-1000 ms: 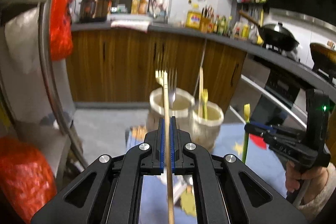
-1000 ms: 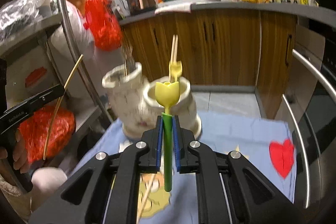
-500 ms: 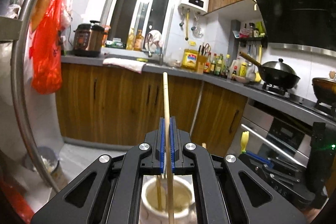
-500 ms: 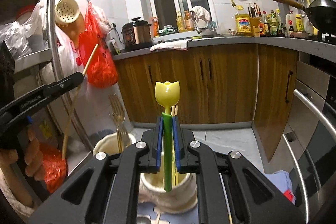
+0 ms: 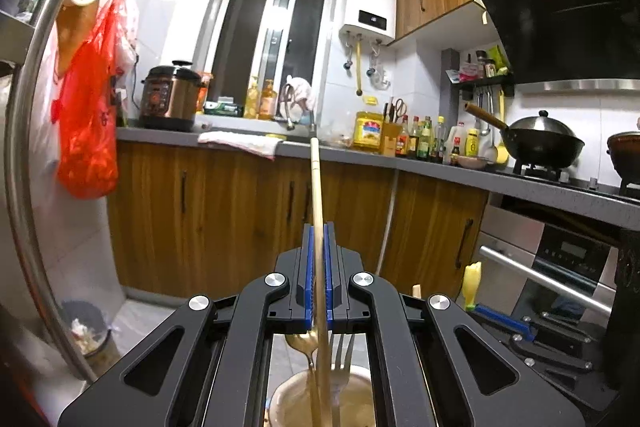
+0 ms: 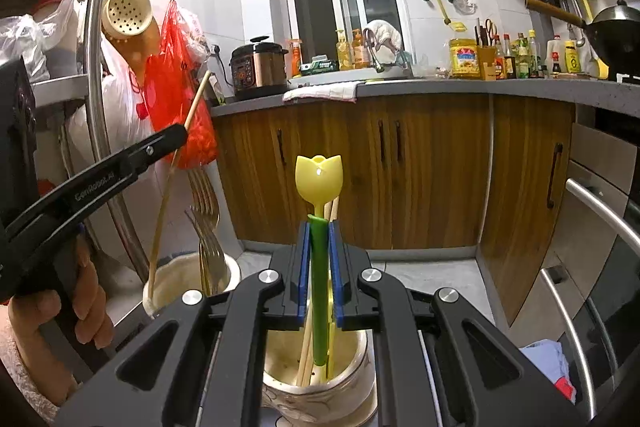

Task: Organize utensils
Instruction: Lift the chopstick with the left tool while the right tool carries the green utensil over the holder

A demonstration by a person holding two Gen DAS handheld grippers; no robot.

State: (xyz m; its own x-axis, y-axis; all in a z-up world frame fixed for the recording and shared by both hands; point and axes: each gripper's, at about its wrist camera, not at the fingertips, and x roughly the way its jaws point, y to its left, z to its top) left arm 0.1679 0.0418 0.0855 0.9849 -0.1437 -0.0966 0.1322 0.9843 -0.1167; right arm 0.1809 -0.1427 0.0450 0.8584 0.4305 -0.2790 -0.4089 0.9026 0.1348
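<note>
Left gripper (image 5: 318, 239): clenched on a chopstick (image 5: 316, 187), its lower end inside the left cup (image 6: 160, 279) among forks (image 6: 206, 227). Right gripper (image 6: 319, 239): clenched on a green tulip utensil (image 6: 319, 183), its lower end inside the right cup (image 6: 352, 379), just beside the left cup, with chopsticks.

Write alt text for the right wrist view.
The right claw grips a green tulip-topped utensil above a cream holder of chopsticks. At left, the left claw lowers a chopstick into another holder containing forks.
</note>
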